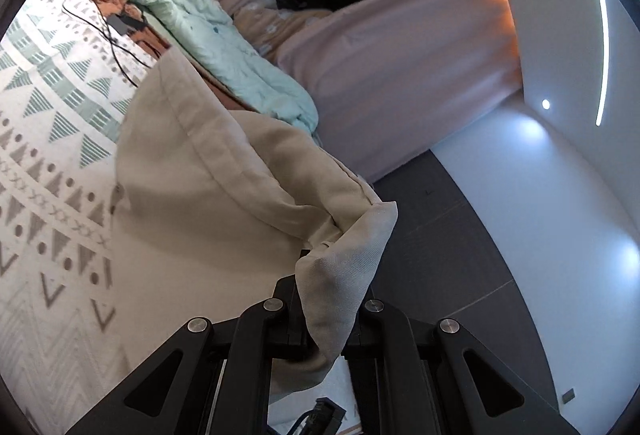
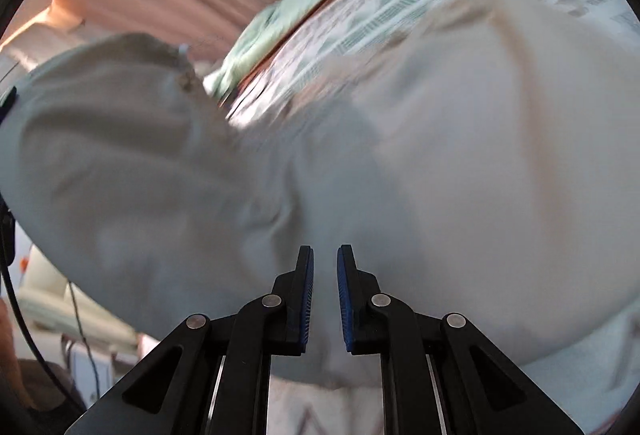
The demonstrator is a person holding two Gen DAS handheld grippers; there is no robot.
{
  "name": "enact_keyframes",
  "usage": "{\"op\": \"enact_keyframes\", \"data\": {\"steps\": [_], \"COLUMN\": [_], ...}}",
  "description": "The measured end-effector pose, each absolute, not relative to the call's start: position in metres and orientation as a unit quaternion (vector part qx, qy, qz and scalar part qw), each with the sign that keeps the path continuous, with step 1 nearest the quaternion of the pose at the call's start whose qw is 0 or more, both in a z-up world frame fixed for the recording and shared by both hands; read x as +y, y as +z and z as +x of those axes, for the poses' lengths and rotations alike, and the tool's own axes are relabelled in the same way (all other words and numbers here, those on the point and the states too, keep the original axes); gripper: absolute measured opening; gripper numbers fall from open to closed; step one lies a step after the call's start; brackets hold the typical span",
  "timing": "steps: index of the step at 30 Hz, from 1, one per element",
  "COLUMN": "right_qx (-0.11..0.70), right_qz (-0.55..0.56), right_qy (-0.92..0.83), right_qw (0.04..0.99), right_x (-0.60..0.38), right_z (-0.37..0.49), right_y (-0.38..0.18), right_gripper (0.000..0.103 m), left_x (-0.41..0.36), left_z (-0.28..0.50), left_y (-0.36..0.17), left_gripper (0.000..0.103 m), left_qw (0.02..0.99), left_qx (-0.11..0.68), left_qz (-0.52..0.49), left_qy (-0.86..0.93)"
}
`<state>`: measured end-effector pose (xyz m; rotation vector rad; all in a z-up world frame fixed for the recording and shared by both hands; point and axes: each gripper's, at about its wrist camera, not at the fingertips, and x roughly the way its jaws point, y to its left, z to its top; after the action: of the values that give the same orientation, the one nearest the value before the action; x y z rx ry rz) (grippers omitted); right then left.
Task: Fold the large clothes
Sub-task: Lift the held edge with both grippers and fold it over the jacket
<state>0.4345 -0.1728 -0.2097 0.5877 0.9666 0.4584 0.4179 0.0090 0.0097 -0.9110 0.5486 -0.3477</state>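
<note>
Left claw (image 1: pixel 324 299) clamped on corner of beige garment (image 1: pixel 224 171), lifted off patterned bed cover (image 1: pixel 48 107). Right claw (image 2: pixel 325 295) narrowly parted, empty, just over garment. Mint quilt (image 1: pixel 224 47) beyond garment.

Sharp left view, motion-blurred right view

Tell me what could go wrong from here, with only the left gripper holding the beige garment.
1. The left gripper pinches just a corner of the beige garment; a tug might slip it free.
2. The right gripper is open with nothing between its fingers, so the cloth hangs unevenly.
3. A black cable lies on the patterned bedspread and could snag.
</note>
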Motion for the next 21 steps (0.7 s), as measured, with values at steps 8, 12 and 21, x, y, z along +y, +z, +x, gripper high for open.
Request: {"op": "enact_keyframes", "data": {"steps": [8,12,21], "right_qx": [0.434,0.419,0.402], "right_qz": [0.319,0.356,0.446], "right_qy": [0.154,0.118,0.047], "right_qw": [0.828,0.827,0.798], "right_x": [-0.241,-0.277,-0.343], "right_z": [0.430,0.434,0.443], "right_y": [-0.207,-0.208,-0.227], "right_gripper": [0.013,0.013,0.013], "left_x": [-0.063,-0.096,-0.183], "left_z": [0.463,0.487,0.530], "left_y": [0.008,-0.012,-0.069], "left_gripper": [0.009,0.009,0.009], "left_qw": [0.856,0.842,0.814], "left_qx": [0.299,0.336,0.421], "left_qz": [-0.382,-0.376,-0.328], "left_qy": [-0.176,-0.193,-0.229]}}
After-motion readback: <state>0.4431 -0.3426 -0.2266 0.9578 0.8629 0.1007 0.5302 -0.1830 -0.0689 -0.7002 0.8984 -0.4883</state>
